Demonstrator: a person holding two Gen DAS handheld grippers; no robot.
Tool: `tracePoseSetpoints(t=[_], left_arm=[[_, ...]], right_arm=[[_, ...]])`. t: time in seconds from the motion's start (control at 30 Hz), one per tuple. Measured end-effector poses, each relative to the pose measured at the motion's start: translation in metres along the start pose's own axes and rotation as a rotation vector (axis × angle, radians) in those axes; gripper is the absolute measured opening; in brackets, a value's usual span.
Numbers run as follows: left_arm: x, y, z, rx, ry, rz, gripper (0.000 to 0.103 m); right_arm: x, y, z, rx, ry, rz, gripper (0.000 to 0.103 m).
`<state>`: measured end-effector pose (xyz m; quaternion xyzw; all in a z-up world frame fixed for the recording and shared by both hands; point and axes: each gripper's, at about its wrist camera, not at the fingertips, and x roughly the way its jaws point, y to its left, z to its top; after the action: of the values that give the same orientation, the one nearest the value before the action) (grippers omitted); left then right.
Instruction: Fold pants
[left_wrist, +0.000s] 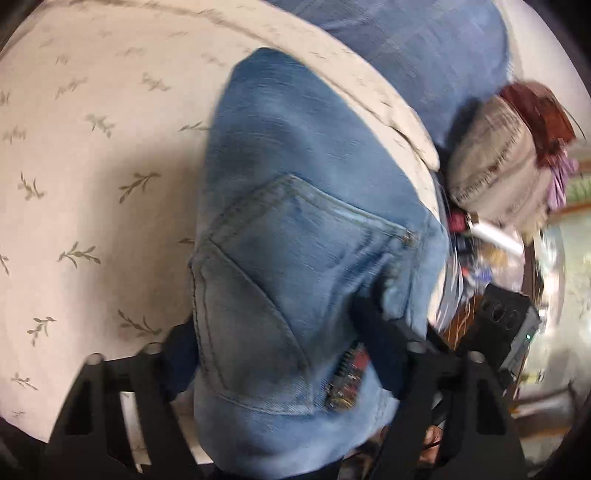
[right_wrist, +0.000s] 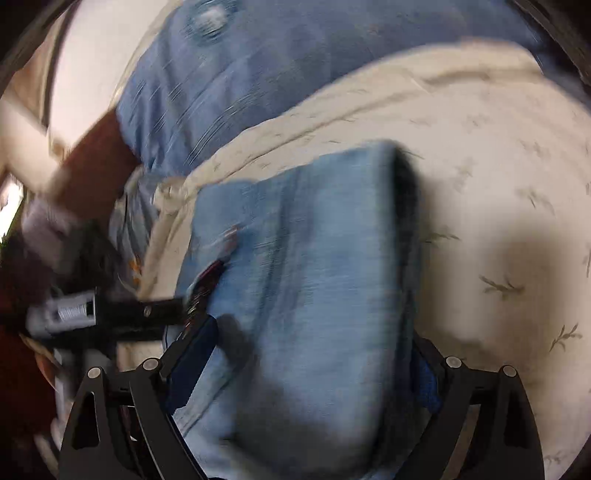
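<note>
My left gripper (left_wrist: 280, 354) and right gripper (right_wrist: 299, 373) both stand wide, each straddling the folded jeans (left_wrist: 295, 221) on the bed (left_wrist: 92, 184); whether the pads grip, I cannot tell. Uneven lifting could spill the fold.

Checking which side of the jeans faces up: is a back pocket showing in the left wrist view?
Yes, a stitched back pocket shows on the folded jeans, which lie on the leaf-print sheet.

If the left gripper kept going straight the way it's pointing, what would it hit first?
Most likely the folded jeans already lying between the left gripper's fingers, around the back pocket; depth is blurred.
</note>
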<state>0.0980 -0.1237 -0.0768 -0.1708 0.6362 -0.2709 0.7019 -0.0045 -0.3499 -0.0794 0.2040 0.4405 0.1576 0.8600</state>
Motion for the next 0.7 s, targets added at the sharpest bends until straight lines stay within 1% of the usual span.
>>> tracePoseSetpoints(t=[0.03,0.1,0.23,0.33,0.4,0.5,0.57,0.6,0.63,0.67,0.7], left_arm=[[-0.003,-0.003,-0.002,0.017,0.000,-0.005,0.063],[-0.013,-0.007,-0.006,0.029,-0.014,-0.016,0.059],[-0.028,-0.008,-0.003,0.013,-0.036,-0.034,0.056],[-0.041,-0.011,0.002,0.034,-0.082,-0.003,0.056],[-0.051,-0.012,0.007,0.038,-0.114,0.010,0.056],[-0.071,-0.010,0.024,0.037,-0.164,0.004,0.056],[-0.084,-0.008,0.037,0.047,-0.214,0.019,0.056],[-0.088,-0.007,0.044,0.051,-0.236,0.029,0.059],[-0.089,-0.003,0.052,0.050,-0.263,0.065,0.065],[-0.087,0.002,0.057,0.032,-0.278,0.108,0.068],[-0.084,0.010,0.062,0.001,-0.284,0.162,0.069]], right_arm=[[-0.004,0.012,-0.001,-0.033,-0.010,0.007,0.092],[-0.010,0.021,-0.001,-0.058,-0.030,0.018,0.093],[-0.014,0.017,0.008,0.005,-0.046,0.092,0.092],[-0.012,0.027,0.016,-0.004,-0.067,0.149,0.092],[-0.011,0.037,0.022,-0.019,-0.084,0.171,0.092],[-0.010,0.051,0.041,-0.033,-0.136,0.214,0.092],[-0.008,0.057,0.056,-0.051,-0.181,0.231,0.092],[-0.005,0.058,0.061,-0.053,-0.198,0.229,0.092],[0.005,0.058,0.069,-0.066,-0.199,0.185,0.093],[0.013,0.058,0.072,-0.080,-0.192,0.091,0.092],[0.024,0.058,0.075,-0.096,-0.179,-0.030,0.092]])
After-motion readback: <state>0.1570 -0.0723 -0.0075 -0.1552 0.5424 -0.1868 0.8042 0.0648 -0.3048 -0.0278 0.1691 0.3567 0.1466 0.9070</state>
